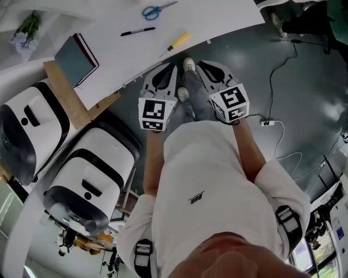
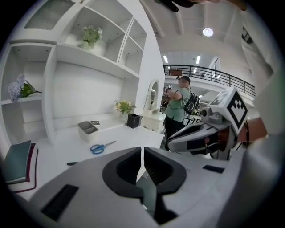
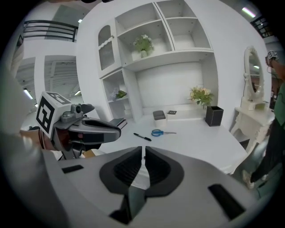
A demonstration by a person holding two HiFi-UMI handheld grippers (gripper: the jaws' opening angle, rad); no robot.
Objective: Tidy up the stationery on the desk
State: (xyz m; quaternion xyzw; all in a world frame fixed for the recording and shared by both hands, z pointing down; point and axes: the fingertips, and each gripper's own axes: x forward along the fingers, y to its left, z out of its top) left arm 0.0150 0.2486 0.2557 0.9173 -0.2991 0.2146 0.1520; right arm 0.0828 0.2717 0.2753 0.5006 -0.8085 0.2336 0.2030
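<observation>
We hold both grippers low, off the desk's curved edge. The left gripper [image 2: 142, 156] has its ribbed black pads drawn together to a hairline slit, gripping nothing. The right gripper [image 3: 144, 156] is likewise closed on nothing, its smooth grey shell rounded like a beak.

At twelve o'clock from them lies the glossy white desk [image 1: 217, 19]. Nearest its edge is a slim yellow-handled tool [image 1: 175, 43] lying at a slant. Beyond that, toward eleven o'clock, is a thin black pen [image 1: 137, 31], then blue-handled scissors [image 1: 155, 10] with steel blades. At ten o'clock rests a flat teal notebook [image 1: 76, 58] with a dark red edge. Farthest back, against the wall, stand a grey boxy organiser tray [image 3: 159, 116] and, well apart at its three o'clock, a square black cup [image 3: 214, 116].
</observation>
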